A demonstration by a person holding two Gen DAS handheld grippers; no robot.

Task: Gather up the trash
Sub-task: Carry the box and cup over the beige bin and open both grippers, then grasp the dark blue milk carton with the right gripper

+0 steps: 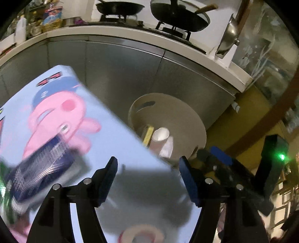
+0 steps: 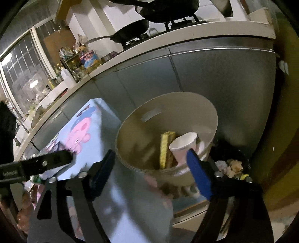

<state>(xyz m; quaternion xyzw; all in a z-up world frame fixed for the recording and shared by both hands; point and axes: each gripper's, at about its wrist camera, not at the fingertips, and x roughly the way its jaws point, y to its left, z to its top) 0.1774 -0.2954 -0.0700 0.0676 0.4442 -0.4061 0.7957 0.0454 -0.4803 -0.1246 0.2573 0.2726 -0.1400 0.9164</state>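
A beige round bin (image 1: pixel 185 119) (image 2: pixel 186 106) stands beside a low table with a light blue cartoon-pig cloth (image 1: pixel 115 142) (image 2: pixel 89 142). Inside it lie a white paper cup (image 1: pixel 160 135) (image 2: pixel 184 144) and a yellow box (image 1: pixel 148 135) (image 2: pixel 165 147). A dark blue patterned packet (image 1: pixel 41 168) lies blurred on the cloth at the left. My left gripper (image 1: pixel 148 180) is open and empty over the table's edge. My right gripper (image 2: pixel 151 172) is open and empty just in front of the bin; it also shows in the left wrist view (image 1: pixel 224 164).
A steel-fronted kitchen counter (image 1: pixel 130 78) (image 2: pixel 205 74) runs behind the bin, with woks on a stove (image 1: pixel 179 16) (image 2: pixel 168 13) and bottles (image 2: pixel 87 58) on top. Crumpled rubbish (image 2: pixel 231 166) lies on the floor right of the bin. A yellow wall (image 2: pixel 280 130) stands at right.
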